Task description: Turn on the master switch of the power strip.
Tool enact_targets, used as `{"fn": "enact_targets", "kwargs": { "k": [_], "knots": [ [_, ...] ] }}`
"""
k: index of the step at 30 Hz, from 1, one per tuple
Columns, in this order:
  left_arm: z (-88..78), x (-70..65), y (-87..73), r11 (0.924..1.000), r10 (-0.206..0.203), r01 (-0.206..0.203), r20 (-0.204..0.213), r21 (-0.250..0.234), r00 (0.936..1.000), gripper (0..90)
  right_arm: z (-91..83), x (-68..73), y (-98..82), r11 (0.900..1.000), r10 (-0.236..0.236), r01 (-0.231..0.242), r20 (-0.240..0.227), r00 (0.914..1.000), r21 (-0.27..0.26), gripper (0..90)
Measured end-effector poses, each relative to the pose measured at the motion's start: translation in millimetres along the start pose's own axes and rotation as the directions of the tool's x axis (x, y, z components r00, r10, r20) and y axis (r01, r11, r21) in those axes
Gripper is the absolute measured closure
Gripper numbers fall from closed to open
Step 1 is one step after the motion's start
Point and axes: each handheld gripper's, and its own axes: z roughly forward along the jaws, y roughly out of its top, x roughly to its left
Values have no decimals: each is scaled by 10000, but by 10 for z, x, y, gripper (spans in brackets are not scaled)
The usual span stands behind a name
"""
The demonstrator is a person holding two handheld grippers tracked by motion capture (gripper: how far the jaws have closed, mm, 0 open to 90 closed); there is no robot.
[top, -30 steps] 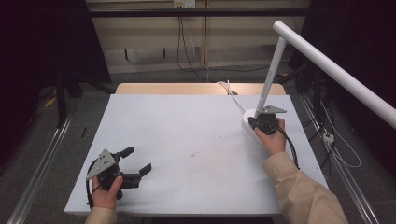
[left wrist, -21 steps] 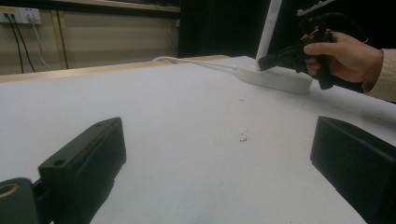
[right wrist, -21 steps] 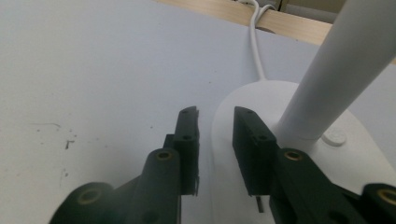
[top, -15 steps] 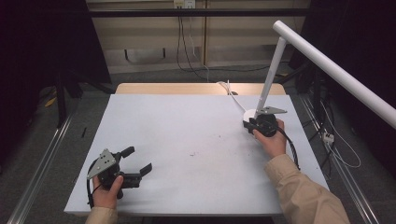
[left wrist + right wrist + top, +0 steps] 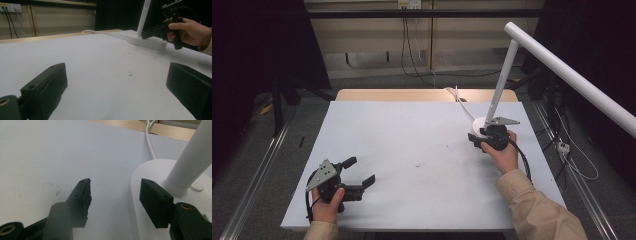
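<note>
The white lamp [image 5: 497, 90] stood at the far right of the worktop [image 5: 412, 150], its round base [image 5: 160, 182] flat on the white surface and its stem [image 5: 190, 157] rising at a tilt to a long white bar overhead. The right claw [image 5: 115, 195] sat low at the near left edge of that base, jaws spread, with one jaw over the base beside the foot of the stem and the other over bare worktop just left of the base's rim. Whether either jaw touched the base could not be told. A small round button [image 5: 197, 186] lay on the base behind the stem, and a white cord [image 5: 148, 140] ran from the base away toward the worktop's far wooden edge. The right hand [image 5: 502, 152] gripped the claw's handle from the near side. Well apart from it, at the near left corner of the worktop, the left claw [image 5: 362, 172] was held in the left hand [image 5: 328, 205], jaws wide apart with nothing between them, pointing across the surface toward the lamp. A few dark specks [image 5: 130, 73] marked the worktop ahead of it.
</note>
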Motion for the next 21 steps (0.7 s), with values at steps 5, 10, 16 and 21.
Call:
{"fn": "enact_targets", "kwargs": {
  "k": [5,10,16,21],
  "knots": [
    [4,1,-1,10000,31,-31,30,35,10000,33,-53,13,-12,10000,87,-88,-172,9998,-22,338],
    [-5,4,-3,10000,-1,1,-11,-4,10000,33,-100,43,0,9998,87,-92,-323,9994,-149,299],
    [-10,4,3,10000,47,-47,-10,-9,10000,33,-137,86,-24,9997,-13,3,-453,9990,-225,276],
    [-4,0,4,10000,31,-31,6,6,10000,33,-172,110,-90,9998,-88,79,-551,9984,-162,246]
  ]
}}
